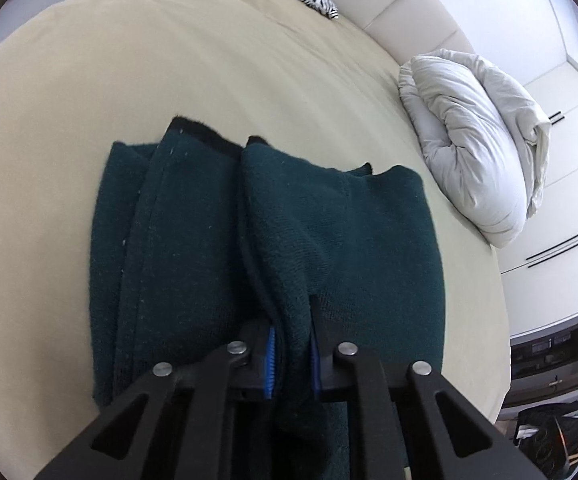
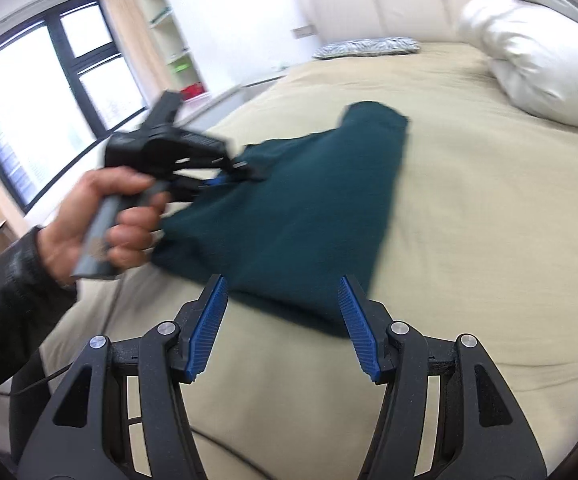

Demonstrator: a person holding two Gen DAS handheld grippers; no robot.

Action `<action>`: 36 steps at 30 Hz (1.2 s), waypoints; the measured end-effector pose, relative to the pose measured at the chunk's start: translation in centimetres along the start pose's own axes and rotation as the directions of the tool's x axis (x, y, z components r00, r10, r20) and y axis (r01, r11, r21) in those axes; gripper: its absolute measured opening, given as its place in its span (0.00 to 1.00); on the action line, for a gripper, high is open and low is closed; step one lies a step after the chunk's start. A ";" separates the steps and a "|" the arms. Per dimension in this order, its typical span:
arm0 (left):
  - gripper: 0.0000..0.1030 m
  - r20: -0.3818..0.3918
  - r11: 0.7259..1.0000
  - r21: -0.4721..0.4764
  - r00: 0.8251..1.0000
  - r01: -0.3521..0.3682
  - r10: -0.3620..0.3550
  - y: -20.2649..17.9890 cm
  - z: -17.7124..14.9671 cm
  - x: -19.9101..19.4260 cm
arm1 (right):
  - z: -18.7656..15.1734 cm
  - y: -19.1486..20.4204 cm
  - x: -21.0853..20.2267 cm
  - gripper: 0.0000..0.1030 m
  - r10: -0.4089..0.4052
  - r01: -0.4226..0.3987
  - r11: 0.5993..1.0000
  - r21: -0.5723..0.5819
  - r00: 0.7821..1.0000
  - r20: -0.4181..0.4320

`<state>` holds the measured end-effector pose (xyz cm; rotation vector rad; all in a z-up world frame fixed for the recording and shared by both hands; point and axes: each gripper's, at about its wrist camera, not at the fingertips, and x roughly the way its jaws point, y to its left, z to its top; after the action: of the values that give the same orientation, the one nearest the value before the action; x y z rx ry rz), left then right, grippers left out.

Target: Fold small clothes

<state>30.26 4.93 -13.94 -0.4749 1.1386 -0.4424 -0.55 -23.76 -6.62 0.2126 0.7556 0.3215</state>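
One green garment (image 1: 273, 240); left gripper (image 1: 293, 344) clamps it.

Your left hand (image 2: 101, 220), bare-skinned at left of frame, emerges from a glossy black sleeve (image 2: 5, 312). Your right gripper (image 2: 283, 316) is matte black with silver screws and ribbed blue pads (image 2: 209, 328).

You hold fuzzy, matt green knit cloth (image 1: 329, 232); your left hand-held gripper (image 1: 292, 354) is matt black plastic with ribbed blue pads (image 1: 271, 360).
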 end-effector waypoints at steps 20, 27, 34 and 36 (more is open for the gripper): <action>0.14 0.016 0.999 -0.050 1.000 0.022 -0.021 7.3 0.1 -3.2 | 3.4 3.4 9.2 0.55 -0.156 0.136 0.965 -0.226 0.985 -0.074; 0.21 0.065 0.996 -0.077 0.997 0.037 -0.032 8.1 -0.8 -4.1 | 2.4 2.9 10.2 0.56 -0.163 0.132 0.964 -0.233 0.980 -0.117; 0.19 0.274 0.977 0.156 0.957 -0.144 0.097 1.3 -3.9 -9.5 | 4.2 -0.5 5.6 0.54 0.084 -0.083 0.995 0.051 0.996 -0.024; 0.19 0.274 0.955 0.223 0.953 -0.194 0.129 0.1 -5.4 -8.4 | 4.1 -1.6 6.0 0.54 0.158 -0.153 0.981 0.119 0.987 -0.039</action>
<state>22.29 9.04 -9.54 -0.2095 0.8492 -0.3606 6.76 -23.42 -8.03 0.3754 0.8081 0.4331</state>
